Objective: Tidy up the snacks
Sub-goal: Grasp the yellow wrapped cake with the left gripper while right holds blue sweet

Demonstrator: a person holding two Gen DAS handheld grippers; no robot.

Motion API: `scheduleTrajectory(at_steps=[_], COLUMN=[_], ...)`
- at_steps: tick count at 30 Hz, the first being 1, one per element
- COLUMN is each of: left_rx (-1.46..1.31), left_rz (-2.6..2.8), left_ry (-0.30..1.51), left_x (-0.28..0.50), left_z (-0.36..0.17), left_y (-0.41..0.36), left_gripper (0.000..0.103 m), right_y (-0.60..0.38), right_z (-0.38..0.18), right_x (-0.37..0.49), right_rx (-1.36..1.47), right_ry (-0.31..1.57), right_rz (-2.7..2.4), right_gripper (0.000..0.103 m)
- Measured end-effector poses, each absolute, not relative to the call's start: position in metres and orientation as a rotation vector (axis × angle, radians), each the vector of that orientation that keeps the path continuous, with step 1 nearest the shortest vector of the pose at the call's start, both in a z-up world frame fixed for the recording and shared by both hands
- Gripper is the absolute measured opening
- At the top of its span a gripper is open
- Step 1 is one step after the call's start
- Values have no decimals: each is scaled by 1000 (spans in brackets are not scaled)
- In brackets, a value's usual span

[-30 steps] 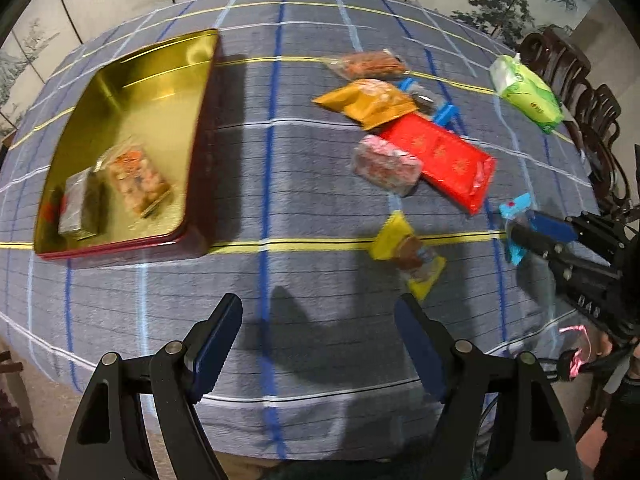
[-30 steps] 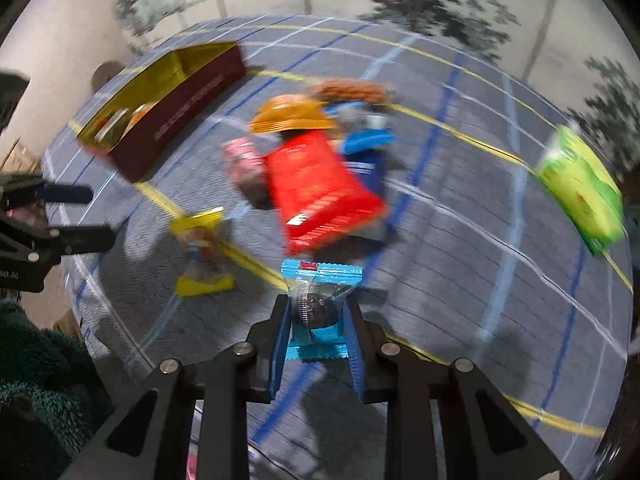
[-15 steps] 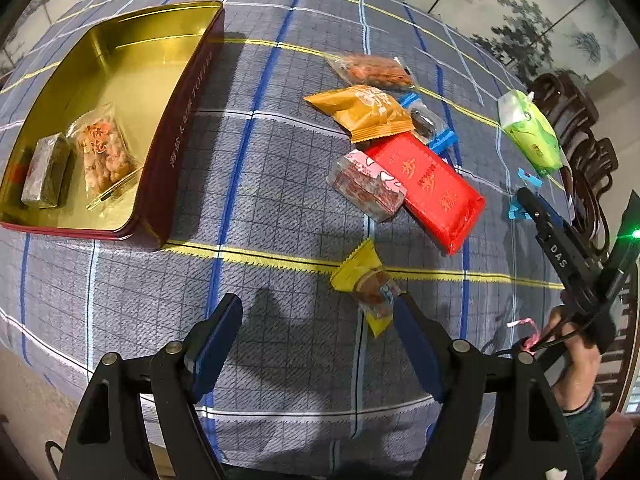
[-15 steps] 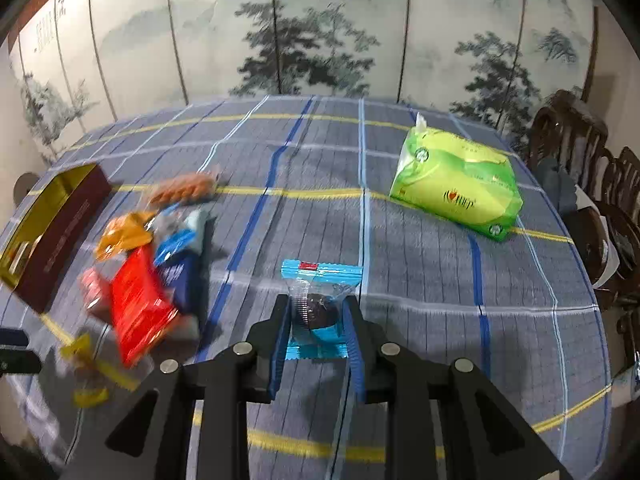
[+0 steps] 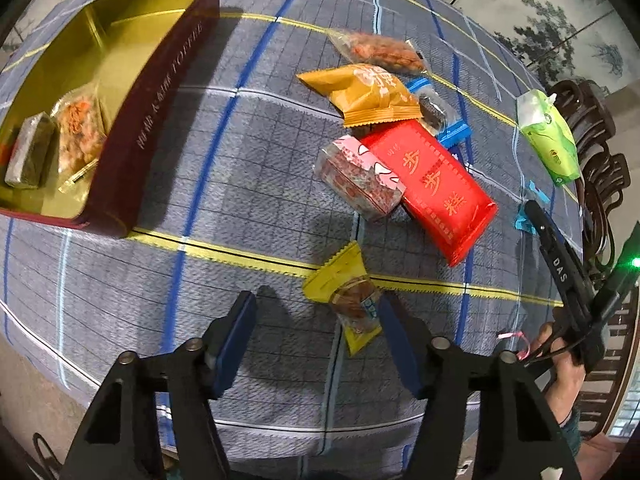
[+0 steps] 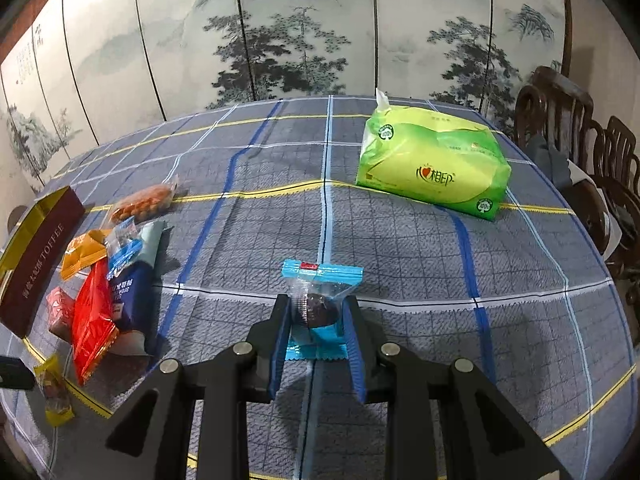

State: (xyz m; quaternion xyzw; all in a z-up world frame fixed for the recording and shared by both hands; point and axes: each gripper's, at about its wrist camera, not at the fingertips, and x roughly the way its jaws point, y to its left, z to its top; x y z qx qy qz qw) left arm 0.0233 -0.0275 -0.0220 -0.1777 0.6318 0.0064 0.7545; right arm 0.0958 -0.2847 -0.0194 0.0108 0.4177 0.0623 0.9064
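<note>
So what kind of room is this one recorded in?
Probably a home dining room: a table under a grey plaid tablecloth, dark carved wooden chairs beside it, and a painted landscape folding screen behind.

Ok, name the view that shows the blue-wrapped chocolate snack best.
Right wrist view: the blue-wrapped chocolate snack sits centred and sharp, clamped in the right claw. The left wrist view shows only blue edges behind that claw.

"TOFFEE" on the tin's wall (image 6: 38,258); "DAS" on the right claw (image 5: 558,270).
</note>
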Motion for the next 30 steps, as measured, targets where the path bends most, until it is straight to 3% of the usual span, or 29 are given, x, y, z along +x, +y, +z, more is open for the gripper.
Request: scheduleTrajectory(at_steps=[7,11,23,30], left_rx=[-404,-351,-242,-199], left_rz=[28,30,7,-3], left_ry=[1385,1382,1348,1344], left_x=[32,37,44,43], left_z=[-28,-30,-29,-30], left_y=[-39,-48,-55,-59], left_gripper=[53,37,33,36], right_y=[-289,-290,-292,-292], right_z=[-22,-23,-28,-28], right_x=[96,96,101,101], right_rx=[49,56,80,80], right_ry=[869,875,905,905], right_rz=[139,142,156,155], right_gripper=[26,27,27,27])
